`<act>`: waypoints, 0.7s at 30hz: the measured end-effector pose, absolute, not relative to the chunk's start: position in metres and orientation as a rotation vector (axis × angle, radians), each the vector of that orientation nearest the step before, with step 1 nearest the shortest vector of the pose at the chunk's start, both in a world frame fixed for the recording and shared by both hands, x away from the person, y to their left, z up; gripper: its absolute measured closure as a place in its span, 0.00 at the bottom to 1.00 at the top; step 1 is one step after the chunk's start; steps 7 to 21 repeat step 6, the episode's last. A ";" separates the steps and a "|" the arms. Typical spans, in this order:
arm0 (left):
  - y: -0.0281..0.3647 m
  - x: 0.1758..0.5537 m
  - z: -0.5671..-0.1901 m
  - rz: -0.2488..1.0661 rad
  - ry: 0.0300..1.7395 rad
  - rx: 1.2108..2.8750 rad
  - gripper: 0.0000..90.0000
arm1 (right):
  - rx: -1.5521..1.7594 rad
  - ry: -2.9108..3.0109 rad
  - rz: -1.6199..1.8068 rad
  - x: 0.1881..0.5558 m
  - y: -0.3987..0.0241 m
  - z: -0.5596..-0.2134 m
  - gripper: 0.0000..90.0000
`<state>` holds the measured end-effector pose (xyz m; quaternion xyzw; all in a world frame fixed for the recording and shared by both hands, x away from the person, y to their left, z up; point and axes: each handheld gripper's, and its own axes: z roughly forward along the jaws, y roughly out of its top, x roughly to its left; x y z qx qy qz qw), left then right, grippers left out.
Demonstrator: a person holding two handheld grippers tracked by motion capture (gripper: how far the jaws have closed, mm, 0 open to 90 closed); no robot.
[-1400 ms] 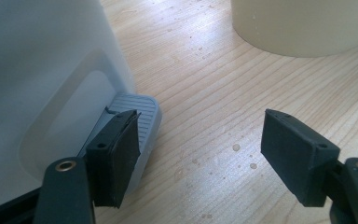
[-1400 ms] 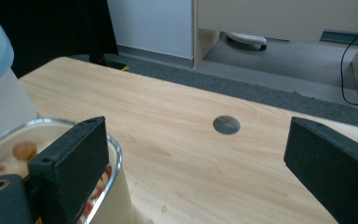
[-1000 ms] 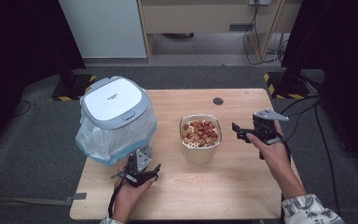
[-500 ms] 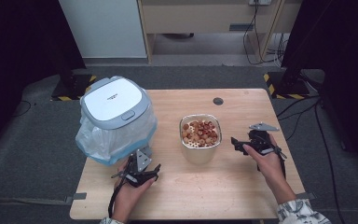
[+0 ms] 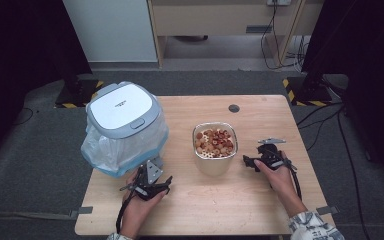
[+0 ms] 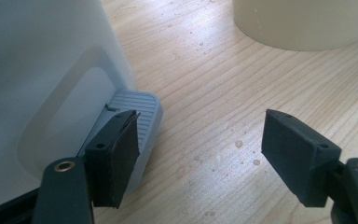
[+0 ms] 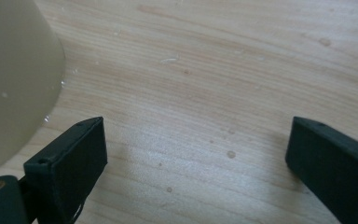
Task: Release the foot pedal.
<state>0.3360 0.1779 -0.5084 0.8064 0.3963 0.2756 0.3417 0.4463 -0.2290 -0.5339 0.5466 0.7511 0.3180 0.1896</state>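
A pedal bin (image 5: 121,109) with a white lid and a plastic liner stands at the table's left. Its grey foot pedal (image 6: 140,105) sticks out at the base. My left gripper (image 5: 152,182) rests low in front of the bin, open (image 6: 199,116), with its left jaw just over the pedal and nothing gripped. A cream container (image 5: 214,165) of nuts and dried fruit (image 5: 214,141) stands mid-table. My right gripper (image 5: 254,160) sits low to its right. Its jaws (image 7: 196,122) have just been opening a little, with bare wood between them and the container's wall (image 7: 14,79) at the left.
The wooden table (image 5: 240,215) has a small dark round hole cover (image 5: 234,108) near its far edge. Small droplets dot the wood around the container. Cabinets, cables and dark stands lie beyond the table on grey carpet.
My right gripper has come down from above the table to just over the wood beside the container. The left gripper, the bin and the container have stayed in place.
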 end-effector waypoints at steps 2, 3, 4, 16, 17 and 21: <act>0.178 0.336 -0.508 0.718 1.030 2.098 0.29 | 1.493 2.101 0.868 0.445 -0.225 -0.537 0.06; 0.177 0.336 -0.508 0.717 1.029 2.099 0.29 | 1.472 2.092 0.860 0.444 -0.224 -0.538 0.05; 0.177 0.336 -0.508 0.718 1.027 2.098 0.29 | 1.466 2.087 0.869 0.443 -0.223 -0.540 0.04; 0.177 0.336 -0.508 0.721 1.025 2.100 0.29 | 1.469 2.083 0.869 0.443 -0.223 -0.540 0.04; 0.177 0.336 -0.508 0.721 1.025 2.100 0.29 | 1.469 2.083 0.869 0.443 -0.223 -0.540 0.04; 0.177 0.336 -0.508 0.721 1.025 2.100 0.29 | 1.469 2.083 0.869 0.443 -0.223 -0.540 0.04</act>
